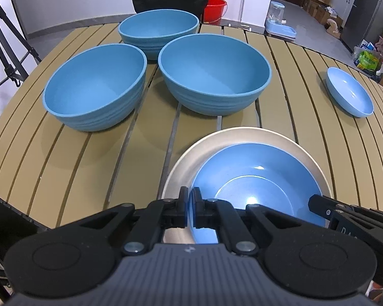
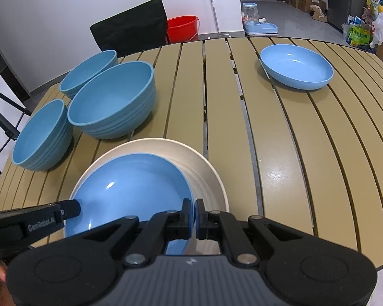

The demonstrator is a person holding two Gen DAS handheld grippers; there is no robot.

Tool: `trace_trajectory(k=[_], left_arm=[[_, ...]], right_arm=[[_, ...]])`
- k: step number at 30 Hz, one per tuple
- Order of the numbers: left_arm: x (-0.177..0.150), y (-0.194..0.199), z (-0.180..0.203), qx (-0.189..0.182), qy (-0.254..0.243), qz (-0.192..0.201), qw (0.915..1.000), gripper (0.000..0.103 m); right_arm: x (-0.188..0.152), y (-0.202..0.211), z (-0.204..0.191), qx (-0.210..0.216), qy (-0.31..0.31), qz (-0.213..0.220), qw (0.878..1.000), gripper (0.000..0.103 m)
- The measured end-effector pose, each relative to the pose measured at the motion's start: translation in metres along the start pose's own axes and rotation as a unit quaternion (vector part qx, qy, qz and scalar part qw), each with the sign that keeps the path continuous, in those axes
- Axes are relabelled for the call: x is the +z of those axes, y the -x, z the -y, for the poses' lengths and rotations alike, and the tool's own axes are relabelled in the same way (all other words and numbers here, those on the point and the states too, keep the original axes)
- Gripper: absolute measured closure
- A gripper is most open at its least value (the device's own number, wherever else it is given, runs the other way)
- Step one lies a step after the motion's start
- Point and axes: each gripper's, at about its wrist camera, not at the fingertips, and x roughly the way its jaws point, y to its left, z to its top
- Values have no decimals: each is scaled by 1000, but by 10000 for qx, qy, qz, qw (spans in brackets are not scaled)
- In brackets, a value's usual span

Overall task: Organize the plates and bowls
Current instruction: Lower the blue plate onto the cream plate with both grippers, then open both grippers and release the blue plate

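**Both grippers pinching the same blue plate, one on each side**

Closest to me, my left gripper (image 1: 190,207) is clamped on the near-left rim of the blue plate (image 1: 258,181); the rim runs straight up between the two black pads, with one pad on either face of the edge. My right gripper (image 2: 193,218) does the same thing on the plate's right rim, pads closed tight on the thin blue edge. In each wrist view I can see the tip of the other gripper poking in from the side, so both are on that one plate.

The plate is a glossy light blue, shallow, with a round flat centre and a couple of light glints on it. It sits inside a bigger cream plate (image 1: 242,137), pushed off-centre, so a wide crescent of cream shows on the far and right sides. From the right wrist the cream plate (image 2: 206,168) shows faint rings on its inner wall. Whether the blue plate rests flat or is slightly lifted, I can't tell.

Further out on the slatted tan table (image 1: 89,168) are three deep blue bowls with ribbed outsides, clustered together: one left (image 1: 94,86), one middle (image 1: 214,74), one behind (image 1: 158,29).

Off to the far right, well apart, sits another shallow blue dish (image 2: 296,66).
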Motion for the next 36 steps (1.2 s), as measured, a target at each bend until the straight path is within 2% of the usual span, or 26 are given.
trace_trajectory(k=[16, 21, 25, 26, 27, 29, 31, 33, 34, 36], left_arm=[[-4, -9, 0, -78, -129, 74, 9999, 99], [-4, -4, -3, -108, -160, 119, 9997, 96], [-2, 3, -8, -171, -145, 204, 9995, 94], [-2, 5, -9, -157, -145, 229, 9995, 87], [-2, 7, -11, -156, -144, 269, 9994, 72], [-2, 12, -13, -90, -145, 387, 9991, 50], [-2, 18, -14, -53, -182, 515, 9985, 40], [-2, 24, -18, -58, -173, 599, 9980, 22], [-2, 27, -19, -71, -164, 652, 9977, 20], [-1, 31, -22, -106, -148, 723, 9972, 11]], right_arm=[[-2, -13, -5, -125, 149, 0, 9998, 100], [-2, -9, -5, -118, 122, 8, 9999, 90], [-1, -3, -4, -100, 140, 62, 9998, 89], [-1, -2, -3, -85, 123, 79, 9999, 87], [-1, 0, -2, -70, 107, 96, 9999, 83], [-1, 4, -1, -48, 98, 127, 9999, 77], [-1, 8, 0, -39, 96, 163, 9998, 66], [-2, 14, 1, -34, 96, 238, 9997, 44], [-2, 17, 2, -29, 82, 279, 9996, 40], [-2, 24, 5, -8, 27, 350, 9994, 23]])
